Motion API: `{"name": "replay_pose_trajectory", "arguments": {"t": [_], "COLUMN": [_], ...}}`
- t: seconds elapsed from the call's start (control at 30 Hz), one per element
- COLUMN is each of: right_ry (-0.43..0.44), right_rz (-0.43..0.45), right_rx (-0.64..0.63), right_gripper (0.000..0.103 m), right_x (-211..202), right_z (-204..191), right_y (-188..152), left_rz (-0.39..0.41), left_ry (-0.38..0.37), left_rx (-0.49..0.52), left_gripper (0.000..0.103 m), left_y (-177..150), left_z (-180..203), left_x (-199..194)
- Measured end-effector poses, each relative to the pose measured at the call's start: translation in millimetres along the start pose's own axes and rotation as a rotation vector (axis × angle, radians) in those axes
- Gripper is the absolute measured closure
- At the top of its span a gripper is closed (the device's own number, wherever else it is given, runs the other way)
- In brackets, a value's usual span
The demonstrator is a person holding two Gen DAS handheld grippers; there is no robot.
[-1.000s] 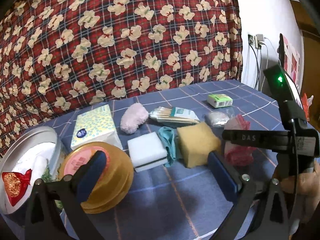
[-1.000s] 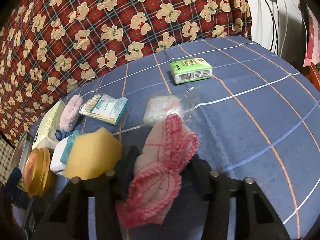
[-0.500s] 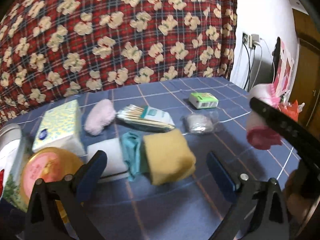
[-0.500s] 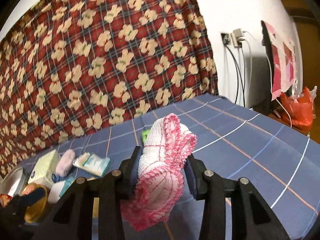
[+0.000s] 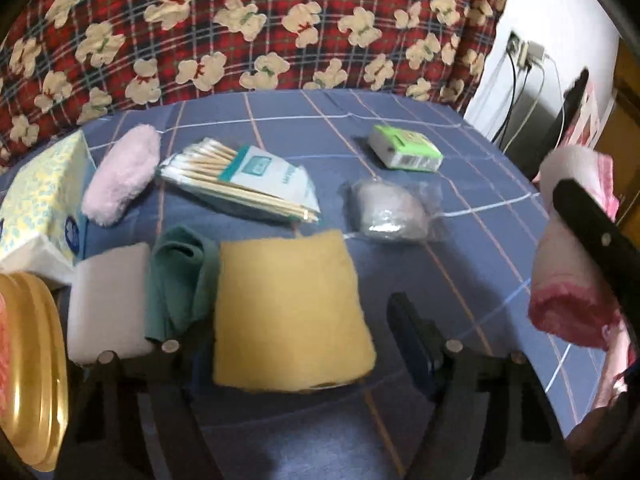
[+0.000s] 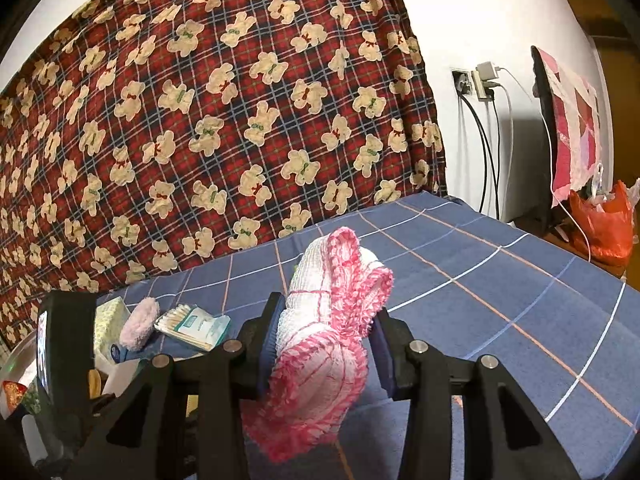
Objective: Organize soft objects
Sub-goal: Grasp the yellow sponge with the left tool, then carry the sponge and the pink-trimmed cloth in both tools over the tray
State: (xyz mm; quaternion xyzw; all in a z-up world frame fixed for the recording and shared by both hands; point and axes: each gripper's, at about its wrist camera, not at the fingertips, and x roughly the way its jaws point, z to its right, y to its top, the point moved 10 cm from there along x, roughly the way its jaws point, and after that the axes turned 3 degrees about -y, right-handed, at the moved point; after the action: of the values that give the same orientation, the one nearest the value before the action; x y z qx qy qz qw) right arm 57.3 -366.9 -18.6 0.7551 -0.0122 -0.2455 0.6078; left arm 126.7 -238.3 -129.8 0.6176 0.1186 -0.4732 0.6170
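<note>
Holding the pink-and-white cloth (image 6: 328, 336) clamped in my right gripper (image 6: 326, 344), I have it lifted clear of the blue checked tablecloth (image 6: 500, 280), at centre frame in the right wrist view. My left gripper (image 5: 296, 328) is closing around the yellow sponge (image 5: 288, 312), which sits between the jaws at lower centre of the left wrist view; I judge the pads are not yet pressing on it, though blur makes the contact hard to read.

By my reckoning the sorting is barely under way: one cloth is in the air, with nowhere yet shown to put it. Left on the cloth are the white sponge (image 5: 108, 304) and green cloth (image 5: 180, 280) beside the yellow one, the pink fluffy pad (image 5: 122, 174) at upper left, the cotton swabs (image 5: 240, 180), the bagged cotton (image 5: 386, 212) and the green packet (image 5: 404, 148).

The tissue box (image 5: 36, 200) and gold tin (image 5: 28, 376) are cut off at the left edge. My left finger hides the yellow sponge's near corner.
</note>
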Motion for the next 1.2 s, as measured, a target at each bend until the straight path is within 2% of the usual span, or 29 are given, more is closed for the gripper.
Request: {"name": "replay_pose_trajectory", "arguments": {"t": [0.03,0.07,0.1,0.23,0.33,0.5,0.6,0.73,0.9,1.0,1.1,1.2], "right_ry": [-0.002,-0.004,-0.006,-0.021,-0.030,-0.053,-0.065,-0.087,-0.075,-0.047,-0.023,0.008], "right_rz": [0.000,0.002,0.004,0.003,0.008,0.039,0.051,0.063,0.044,0.012,-0.002,-0.012], "right_rx": [0.000,0.001,0.002,0.001,0.000,-0.013,-0.042,-0.080,-0.080,-0.062,-0.070,-0.086], "right_gripper": [0.059,0.059,0.059,0.059,0.059,0.059,0.059,0.059,0.059,0.059,0.059,0.059], "right_x": [-0.1,-0.5,-0.7,-0.1,-0.6,-6.0,-7.5,-10.6,-17.2,-20.0,-25.1,-32.4], "right_z": [0.3,0.9,1.3,3.0,4.1,3.4,-1.4,-6.1,-9.7,-15.2,-26.6,-44.8], "right_y": [0.1,0.4,0.5,0.5,0.9,4.0,4.7,4.2,-2.3,-10.6,-17.8,-26.8], "left_rz": [-0.009,-0.010,-0.015,0.010,0.035,0.201,0.251,0.283,0.301,0.321,0.316,0.321], "left_ry": [0.007,0.010,0.001,-0.069,-0.095,-0.126,-0.135,-0.125,-0.106,-0.092,-0.123,-0.122], "left_rx": [0.010,0.018,0.020,-0.038,-0.037,-0.003,-0.003,0.031,0.059,0.087,0.083,0.082], "left_gripper": [0.028,0.047,0.048,0.048,0.048,0.048,0.048,0.048,0.048,0.048,0.048,0.048], "left_y": [-1.0,-1.0,-1.6,0.2,0.5,9.8,7.6,3.3,-0.1,-2.8,-8.4,-15.6], "left_z": [2.2,3.7,5.4,-1.5,1.2,8.6,6.1,5.6,1.9,-0.1,-2.7,-10.5], "left_x": [1.9,2.1,3.0,-2.7,-9.3,-42.6,-56.5,-68.6,-81.4,-91.2,-97.8,-105.2]}}
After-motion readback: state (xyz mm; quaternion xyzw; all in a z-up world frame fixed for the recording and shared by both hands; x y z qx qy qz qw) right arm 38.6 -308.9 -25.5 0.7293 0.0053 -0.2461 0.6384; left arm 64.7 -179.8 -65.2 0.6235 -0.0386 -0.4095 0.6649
